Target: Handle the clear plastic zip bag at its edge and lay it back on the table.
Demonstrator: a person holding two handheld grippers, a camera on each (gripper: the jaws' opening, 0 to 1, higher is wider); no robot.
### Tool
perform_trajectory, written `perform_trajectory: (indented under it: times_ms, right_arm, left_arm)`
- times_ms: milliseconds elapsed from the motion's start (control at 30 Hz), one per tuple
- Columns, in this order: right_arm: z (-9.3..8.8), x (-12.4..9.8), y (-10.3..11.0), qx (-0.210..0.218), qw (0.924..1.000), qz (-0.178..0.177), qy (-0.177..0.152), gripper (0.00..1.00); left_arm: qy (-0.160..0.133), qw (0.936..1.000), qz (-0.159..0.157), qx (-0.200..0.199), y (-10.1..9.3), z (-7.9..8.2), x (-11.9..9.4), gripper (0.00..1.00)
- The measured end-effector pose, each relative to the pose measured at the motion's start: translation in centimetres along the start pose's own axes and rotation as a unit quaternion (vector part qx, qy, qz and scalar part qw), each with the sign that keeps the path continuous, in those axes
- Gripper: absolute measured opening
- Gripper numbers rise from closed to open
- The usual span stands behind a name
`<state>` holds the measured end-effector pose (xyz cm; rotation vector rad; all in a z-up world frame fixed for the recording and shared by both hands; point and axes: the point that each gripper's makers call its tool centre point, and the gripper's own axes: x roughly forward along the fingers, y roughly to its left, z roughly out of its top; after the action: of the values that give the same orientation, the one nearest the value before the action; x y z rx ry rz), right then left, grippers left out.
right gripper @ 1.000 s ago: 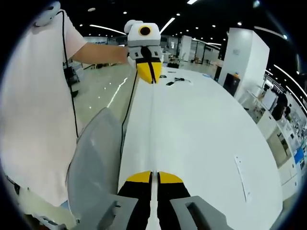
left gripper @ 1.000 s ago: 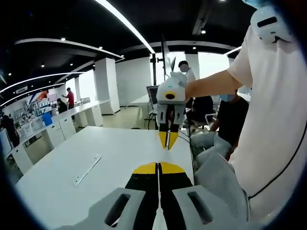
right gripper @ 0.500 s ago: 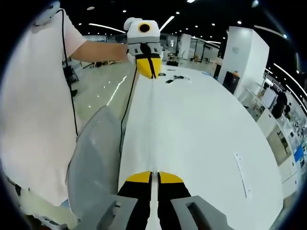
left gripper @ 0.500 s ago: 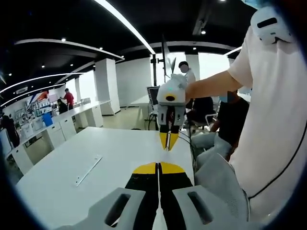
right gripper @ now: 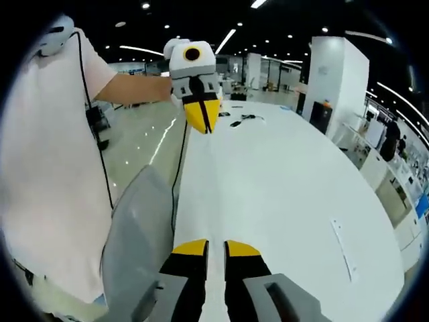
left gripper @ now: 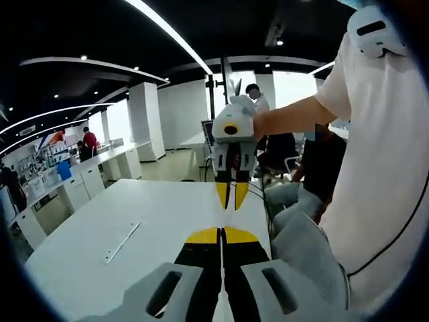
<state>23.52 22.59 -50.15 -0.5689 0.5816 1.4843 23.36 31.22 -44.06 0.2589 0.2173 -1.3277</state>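
The clear zip bag is nearly invisible; it shows edge-on as a faint thin line (right gripper: 202, 176) running from the left gripper's tips toward my right jaws, above the white table (right gripper: 281, 188). My left gripper (left gripper: 221, 235) is shut, its yellow tips pressed together, and it also appears held up in the right gripper view (right gripper: 200, 127). My right gripper (right gripper: 216, 249) stands open with a clear gap and table showing between the tips. In the left gripper view the right gripper (left gripper: 230, 196) hangs ahead with its yellow tips slightly parted.
A person in a white shirt (left gripper: 389, 168) holds both grippers at the table's edge. A grey chair back (right gripper: 137, 235) stands beside the table. A thin white strip (left gripper: 122, 241) lies flat on the table. Cables (right gripper: 242, 119) lie at the far end; desks and people stand behind.
My right gripper's jaws have parted from shut to open. Both hands shifted a little, the left gripper now a bit lower and closer in the right gripper view.
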Motion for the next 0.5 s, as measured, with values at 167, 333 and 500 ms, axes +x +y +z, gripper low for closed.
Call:
perform_trajectory:
  times_ms: [167,333,500]
  right_arm:
    - [1.4,0.1,-0.2,-0.001,0.9999,0.003,-0.016,0.05]
    - [2.2,0.0,-0.4,0.000,0.9996,0.006,-0.027,0.05]
    - [3.1,-0.2,-0.6,0.003,0.9990,0.006,-0.045,0.05]
  left_arm:
    - [0.003,1.0000,-0.003,0.003,-0.4,0.1,0.3,0.00]
    - [0.005,0.9999,-0.007,0.008,-0.9,0.3,0.6,0.00]
    - [0.005,0.9999,-0.009,0.010,-0.9,0.3,0.6,0.00]
